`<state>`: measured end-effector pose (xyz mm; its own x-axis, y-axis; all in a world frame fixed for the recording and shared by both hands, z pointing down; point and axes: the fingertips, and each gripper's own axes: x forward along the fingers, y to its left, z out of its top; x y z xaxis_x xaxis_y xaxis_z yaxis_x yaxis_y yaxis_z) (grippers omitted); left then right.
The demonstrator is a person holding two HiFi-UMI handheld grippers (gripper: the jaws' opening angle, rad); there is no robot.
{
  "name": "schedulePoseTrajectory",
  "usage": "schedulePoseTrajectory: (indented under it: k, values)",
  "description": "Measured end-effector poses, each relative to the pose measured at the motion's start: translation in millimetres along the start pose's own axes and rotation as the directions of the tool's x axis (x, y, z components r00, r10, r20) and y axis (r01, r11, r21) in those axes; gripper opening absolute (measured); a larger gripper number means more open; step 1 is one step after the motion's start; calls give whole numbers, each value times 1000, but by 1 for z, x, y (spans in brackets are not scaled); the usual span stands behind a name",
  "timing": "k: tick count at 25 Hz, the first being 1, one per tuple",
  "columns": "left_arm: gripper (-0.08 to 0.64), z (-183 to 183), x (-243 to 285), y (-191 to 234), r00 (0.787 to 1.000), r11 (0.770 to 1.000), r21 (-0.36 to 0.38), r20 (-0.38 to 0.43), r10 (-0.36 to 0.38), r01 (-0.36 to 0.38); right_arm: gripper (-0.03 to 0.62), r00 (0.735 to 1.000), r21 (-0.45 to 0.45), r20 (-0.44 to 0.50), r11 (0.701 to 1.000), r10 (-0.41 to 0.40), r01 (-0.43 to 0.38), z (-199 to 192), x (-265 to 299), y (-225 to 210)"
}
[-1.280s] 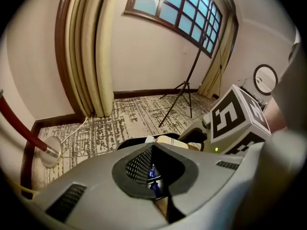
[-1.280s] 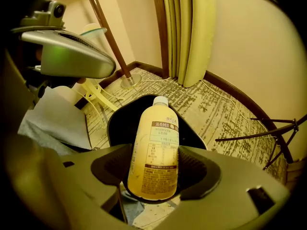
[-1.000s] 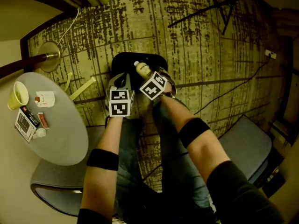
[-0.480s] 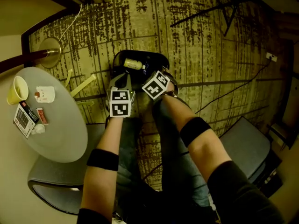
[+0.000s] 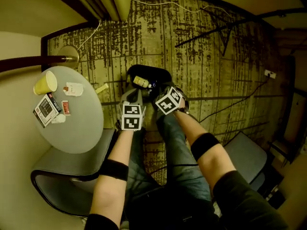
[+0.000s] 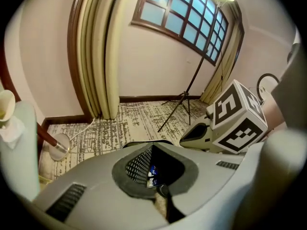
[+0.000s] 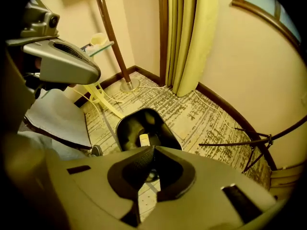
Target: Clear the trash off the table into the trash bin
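Black trash bin (image 5: 163, 73) now holds the bottle (image 5: 140, 82); right gripper (image 7: 153, 150) jaws just closed empty, left gripper (image 6: 152, 148) jaws together.

The trash bin (image 5: 160, 74) looks glossy black plastic, the carpet (image 5: 216, 56) rough pile, the table (image 5: 81, 126) smooth and matt (its cup (image 5: 45, 84) seems paper).

Trash bin (image 5: 162, 74) mouth unobstructed; table (image 5: 79, 128), chair (image 5: 50, 178) left.
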<state>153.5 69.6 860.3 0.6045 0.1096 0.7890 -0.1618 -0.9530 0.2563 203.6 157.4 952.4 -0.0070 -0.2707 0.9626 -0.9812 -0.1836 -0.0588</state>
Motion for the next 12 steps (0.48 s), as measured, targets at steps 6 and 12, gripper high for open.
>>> schedulePoseTrajectory:
  k: [6, 12]
  values:
    - [0, 51, -99, -15, 995, 999, -32, 88, 43, -41, 0, 998, -59, 65, 998, 8, -4, 53, -109, 23]
    - [0, 86, -202, -14, 974, 986, -109, 177, 144, -126, 0, 985, -152, 167, 988, 38, -12, 107, -202, 59]
